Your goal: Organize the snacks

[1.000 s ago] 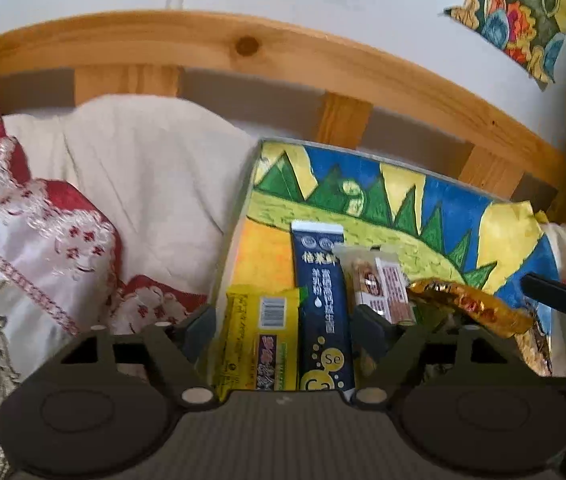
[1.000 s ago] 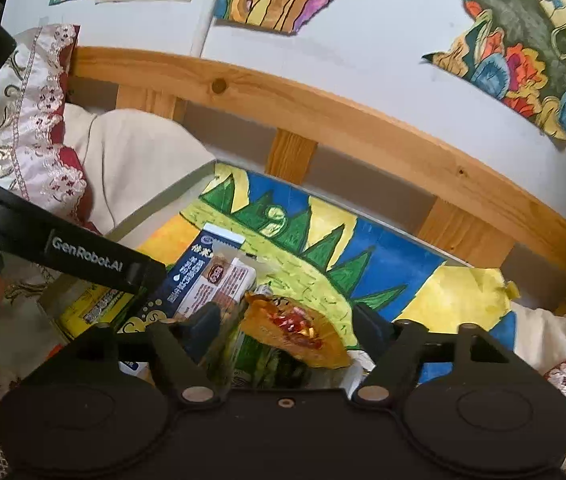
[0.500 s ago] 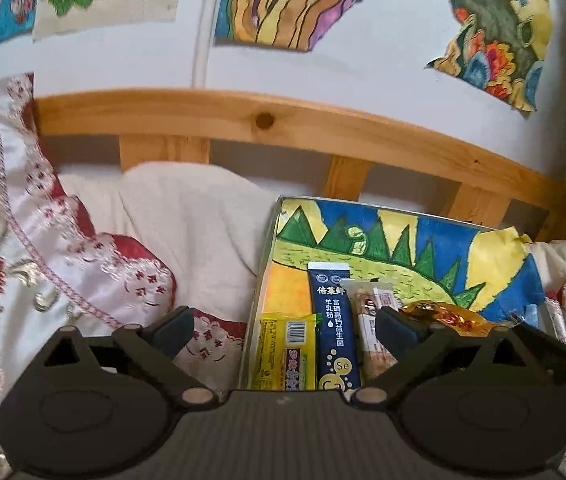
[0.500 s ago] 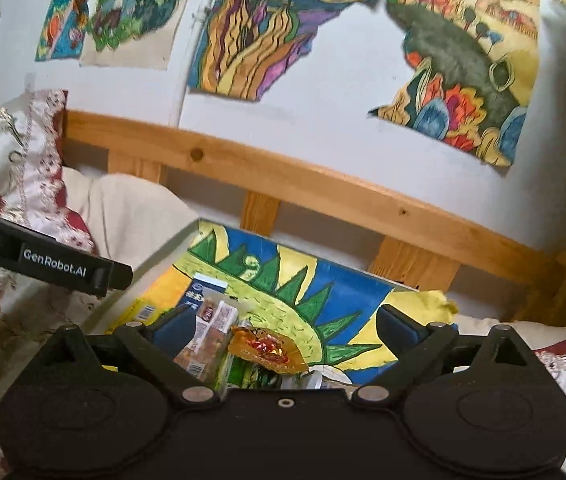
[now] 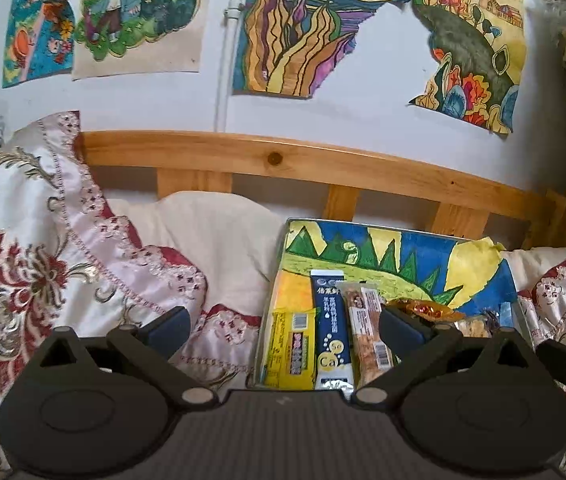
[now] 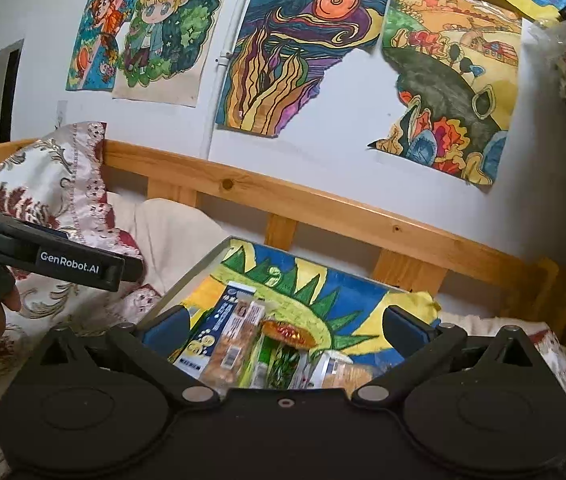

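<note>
A flat board with a colourful painting (image 5: 399, 256) lies on the bed and bears a row of snacks. From the left lie a yellow packet (image 5: 291, 346), a dark blue stick pack (image 5: 330, 328), a tan bar (image 5: 365, 336) and an orange wrapped snack (image 5: 423, 309). In the right wrist view the same row shows, with the orange snack (image 6: 287, 332) and green packets (image 6: 283, 362) beside it. My left gripper (image 5: 285, 326) is open and empty, held above the near end of the row. My right gripper (image 6: 286, 324) is open and empty above the snacks.
A wooden bed rail (image 5: 283, 160) runs behind the board. Embroidered red and white bedding (image 5: 43, 248) and a cream pillow (image 5: 211, 236) lie to the left. Paintings (image 5: 315, 28) hang on the white wall. The left gripper's body (image 6: 59, 260) shows at the left of the right wrist view.
Both grippers have pulled up and back from the board and their jaws have opened wide. The orange snack now lies on the board, free of the right gripper.
</note>
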